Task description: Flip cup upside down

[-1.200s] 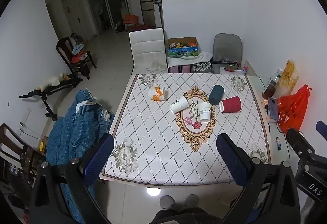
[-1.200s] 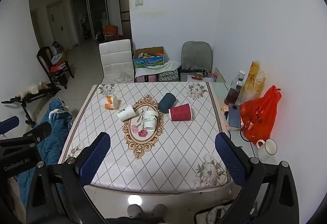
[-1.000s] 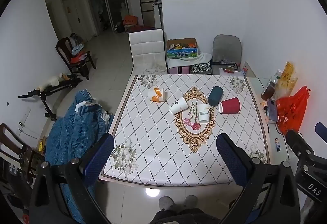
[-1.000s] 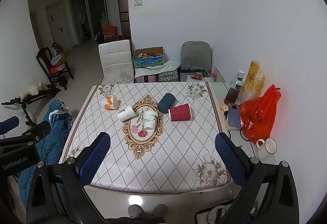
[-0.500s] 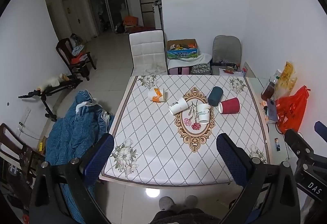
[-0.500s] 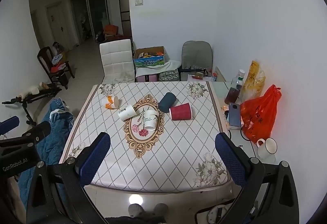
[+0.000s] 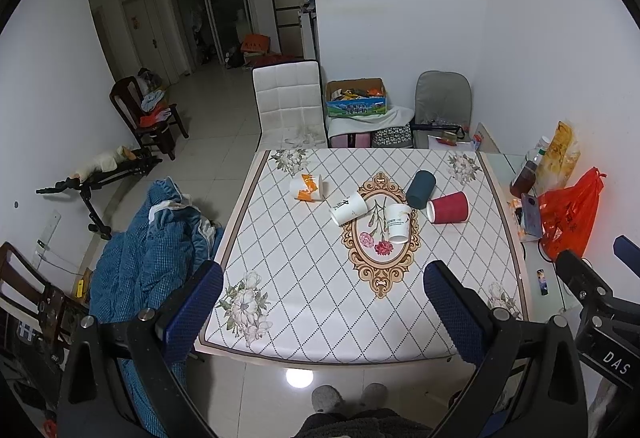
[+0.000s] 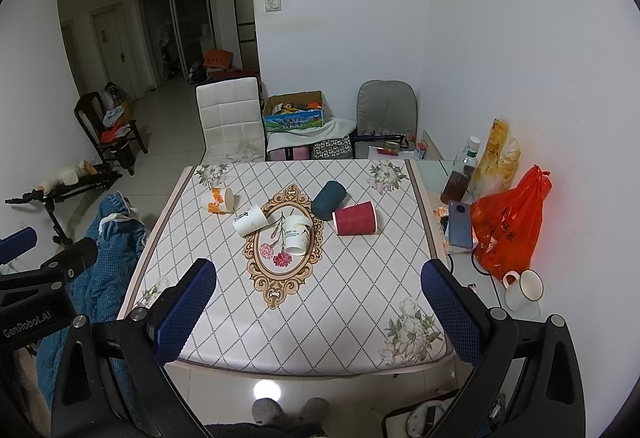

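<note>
While both claws, the left claw (image 7: 322, 304) and right claw (image 8: 318, 302), hang wide open holding nothing, the red ribbed paper cup (image 8: 355, 218) lies sideways on the worktop (image 8: 340, 298), far ahead of them.

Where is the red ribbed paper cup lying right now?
In the right wrist view, the red ribbed paper cup lies on its side right of centre on the table, beside the dark teal cup.

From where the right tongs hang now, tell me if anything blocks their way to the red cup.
Nothing visible does. The right tongs are open above the table's near edge, and only bare tablecloth lies between them and the red cup, which lies on its side. The dark teal cup sits behind it.
</note>
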Action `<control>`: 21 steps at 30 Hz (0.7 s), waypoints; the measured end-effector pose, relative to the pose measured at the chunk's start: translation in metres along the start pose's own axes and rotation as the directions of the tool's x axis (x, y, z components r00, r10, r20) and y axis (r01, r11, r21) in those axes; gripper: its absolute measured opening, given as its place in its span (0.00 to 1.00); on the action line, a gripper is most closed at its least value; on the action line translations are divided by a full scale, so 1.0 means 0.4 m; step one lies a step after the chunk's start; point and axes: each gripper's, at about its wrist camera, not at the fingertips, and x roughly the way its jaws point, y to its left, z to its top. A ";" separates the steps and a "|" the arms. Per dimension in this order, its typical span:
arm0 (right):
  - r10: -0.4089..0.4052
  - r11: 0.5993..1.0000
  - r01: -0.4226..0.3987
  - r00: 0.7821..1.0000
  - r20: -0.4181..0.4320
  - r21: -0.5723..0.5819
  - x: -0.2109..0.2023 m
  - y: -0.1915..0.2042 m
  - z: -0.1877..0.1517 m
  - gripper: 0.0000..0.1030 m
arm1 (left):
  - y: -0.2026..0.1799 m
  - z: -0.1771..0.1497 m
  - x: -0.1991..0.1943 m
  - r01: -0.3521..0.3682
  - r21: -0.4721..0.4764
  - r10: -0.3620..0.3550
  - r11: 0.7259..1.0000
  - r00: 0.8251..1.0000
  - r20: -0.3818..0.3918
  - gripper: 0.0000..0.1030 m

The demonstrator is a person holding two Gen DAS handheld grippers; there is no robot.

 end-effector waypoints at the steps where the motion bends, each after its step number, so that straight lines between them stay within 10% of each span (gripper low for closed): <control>1: 0.001 1.000 -0.001 1.000 -0.001 0.000 0.000 0.001 -0.001 1.00 | 0.002 0.000 -0.002 0.002 0.000 -0.002 1.000 1.000 0.001 1.00; 21: 0.002 1.000 -0.002 1.000 -0.003 0.002 -0.001 0.006 0.001 1.00 | -0.006 0.001 -0.011 0.005 0.000 -0.005 1.000 1.000 0.002 1.00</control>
